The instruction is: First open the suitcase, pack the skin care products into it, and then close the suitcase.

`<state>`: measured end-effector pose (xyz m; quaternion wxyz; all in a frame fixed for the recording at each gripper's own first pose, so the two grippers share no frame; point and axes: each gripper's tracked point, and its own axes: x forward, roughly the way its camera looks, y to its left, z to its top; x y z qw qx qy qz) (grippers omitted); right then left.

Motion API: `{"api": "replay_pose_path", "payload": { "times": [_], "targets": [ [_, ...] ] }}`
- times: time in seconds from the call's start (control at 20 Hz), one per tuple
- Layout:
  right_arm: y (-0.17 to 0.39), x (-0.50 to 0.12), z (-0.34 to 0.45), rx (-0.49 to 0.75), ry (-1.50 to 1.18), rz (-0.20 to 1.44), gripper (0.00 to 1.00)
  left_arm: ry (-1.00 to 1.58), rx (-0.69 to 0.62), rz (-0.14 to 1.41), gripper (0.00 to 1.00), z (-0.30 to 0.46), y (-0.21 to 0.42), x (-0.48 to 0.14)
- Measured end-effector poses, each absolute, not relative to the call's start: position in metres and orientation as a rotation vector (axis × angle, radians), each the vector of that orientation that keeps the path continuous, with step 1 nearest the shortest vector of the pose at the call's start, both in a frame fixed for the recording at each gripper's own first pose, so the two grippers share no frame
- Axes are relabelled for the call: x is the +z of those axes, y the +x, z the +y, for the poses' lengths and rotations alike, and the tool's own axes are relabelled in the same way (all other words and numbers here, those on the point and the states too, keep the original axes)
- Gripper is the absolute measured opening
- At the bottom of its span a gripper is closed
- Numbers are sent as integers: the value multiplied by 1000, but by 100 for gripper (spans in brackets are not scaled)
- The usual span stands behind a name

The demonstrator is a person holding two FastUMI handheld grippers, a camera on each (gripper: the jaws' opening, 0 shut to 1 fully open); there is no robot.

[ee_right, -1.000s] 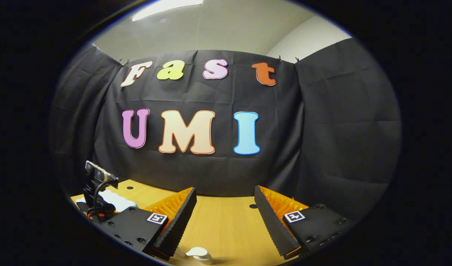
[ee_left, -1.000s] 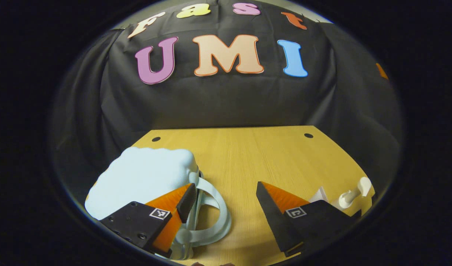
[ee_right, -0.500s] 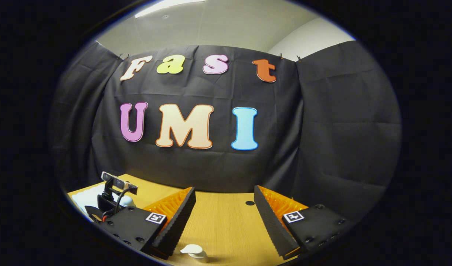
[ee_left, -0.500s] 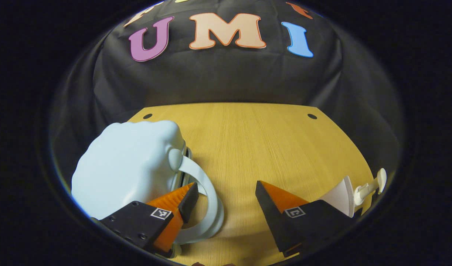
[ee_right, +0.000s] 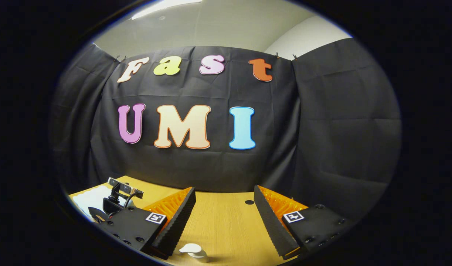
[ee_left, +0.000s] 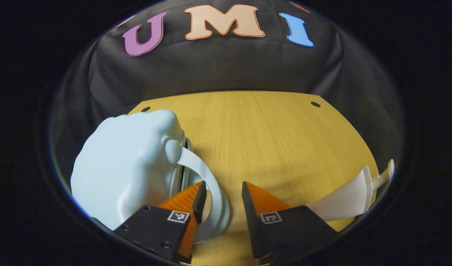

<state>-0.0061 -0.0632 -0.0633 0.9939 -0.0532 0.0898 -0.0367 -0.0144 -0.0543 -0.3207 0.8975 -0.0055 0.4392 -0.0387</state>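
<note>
Now L tool (ee_left: 222,192) half-open straddling suitcase handle (ee_left: 214,192); R tool (ee_right: 224,201) wide, empty.

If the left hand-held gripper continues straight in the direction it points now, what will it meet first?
Most likely the pale blue handle of the suitcase: the left hand-held gripper already has the strap between its open fingers. Past it lies bare wooden table. Depth is hard to judge, so contact is uncertain.

left gripper view tilted down at table (ee_left: 270,129), right gripper view level, sharing table
</note>
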Motion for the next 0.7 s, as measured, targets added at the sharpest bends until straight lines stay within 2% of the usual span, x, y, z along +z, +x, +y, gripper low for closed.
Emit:
{"api": "replay_pose_path", "payload": {
  "times": [0.05,0.1,0.15,0.2,0.7],
  "targets": [
    [-6,-64,-64,-73,-103,181,99,-34,-80,936,48,-56,-19,-327],
    [-7,-64,-64,-71,-98,179,99,-46,-58,966,26,-52,-24,-332],
    [-8,-64,-64,-70,-95,177,99,-50,-47,978,23,-48,-25,-334],
    [-8,-63,-65,-68,-93,173,99,-52,-56,978,15,-50,-23,-333],
    [-6,-65,-77,-55,-43,151,99,16,-122,966,1,-51,-19,-291]
  ]
}}
